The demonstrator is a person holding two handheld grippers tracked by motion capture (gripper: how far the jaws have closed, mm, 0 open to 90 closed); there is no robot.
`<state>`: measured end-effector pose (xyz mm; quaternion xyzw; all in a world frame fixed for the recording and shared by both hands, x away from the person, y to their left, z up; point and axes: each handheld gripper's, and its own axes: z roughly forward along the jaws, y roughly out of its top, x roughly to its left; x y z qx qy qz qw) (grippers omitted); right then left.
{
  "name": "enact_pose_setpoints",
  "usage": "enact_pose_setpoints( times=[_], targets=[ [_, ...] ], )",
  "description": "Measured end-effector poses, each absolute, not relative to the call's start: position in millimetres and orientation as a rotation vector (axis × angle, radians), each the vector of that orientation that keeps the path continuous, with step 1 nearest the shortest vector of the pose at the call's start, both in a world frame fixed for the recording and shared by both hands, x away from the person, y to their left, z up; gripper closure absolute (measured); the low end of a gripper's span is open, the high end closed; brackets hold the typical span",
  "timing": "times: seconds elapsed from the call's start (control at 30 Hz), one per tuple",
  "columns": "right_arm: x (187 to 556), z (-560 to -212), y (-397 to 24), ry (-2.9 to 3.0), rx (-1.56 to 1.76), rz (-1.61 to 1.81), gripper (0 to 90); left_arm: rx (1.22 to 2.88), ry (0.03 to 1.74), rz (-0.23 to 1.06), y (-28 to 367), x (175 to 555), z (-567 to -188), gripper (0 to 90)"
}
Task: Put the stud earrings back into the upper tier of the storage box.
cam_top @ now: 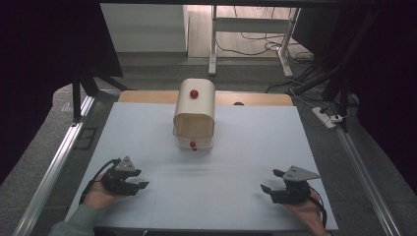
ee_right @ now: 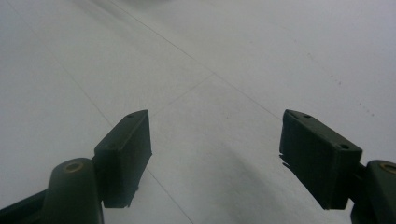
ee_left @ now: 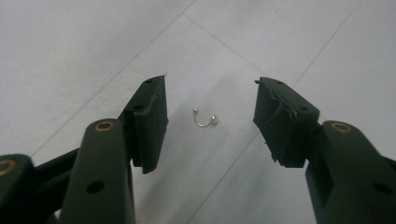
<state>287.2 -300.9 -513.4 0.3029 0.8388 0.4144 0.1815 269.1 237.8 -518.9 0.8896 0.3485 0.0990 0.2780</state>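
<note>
The left gripper (cam_top: 138, 183) rests low over the white table cover (cam_top: 231, 196) at the person's near left, its jaws spread wide with nothing between the pads. In the left gripper view a small curved metal piece (ee_left: 204, 119), gold-toned with a tiny ball at each end, lies flat on the cover in the gap ahead of the two fingers (ee_left: 150, 122), roughly midway between them and touching neither. The right gripper (cam_top: 271, 183) sits at the near right, well apart from the left one, and its jaws also stand wide apart and hold nothing; in the right gripper view its fingers (ee_right: 123, 156) frame bare cover. Beyond both sets of fingertips, near the far middle of the table, a cream box with a rounded top (cam_top: 194, 113) stands, carrying a red knob (cam_top: 194, 93) on top and another red knob (cam_top: 193, 144) low on its near face.
</note>
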Motion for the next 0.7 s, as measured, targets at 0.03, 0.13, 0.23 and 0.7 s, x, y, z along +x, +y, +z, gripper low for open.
enact_pose_setpoints(
  times=[0.03, 0.13, 0.23, 0.7],
  targets=[
    [287, -513, -301, 2.368, 0.855, 1.170, 24.5, 2.400, 0.931, 0.267, 237, 269, -520, 45.0],
    [287, -514, -301, 2.370, 0.854, 1.168, 24.5, 2.427, 0.923, 0.267, 234, 271, -524, 47.1],
    [287, -514, -301, 2.372, 0.856, 1.163, 24.5, 2.437, 0.928, 0.265, 232, 272, -525, 50.8],
    [288, -514, -301, 2.376, 0.856, 1.159, 24.5, 2.428, 0.967, 0.212, 235, 280, -528, 69.9]
  ],
)
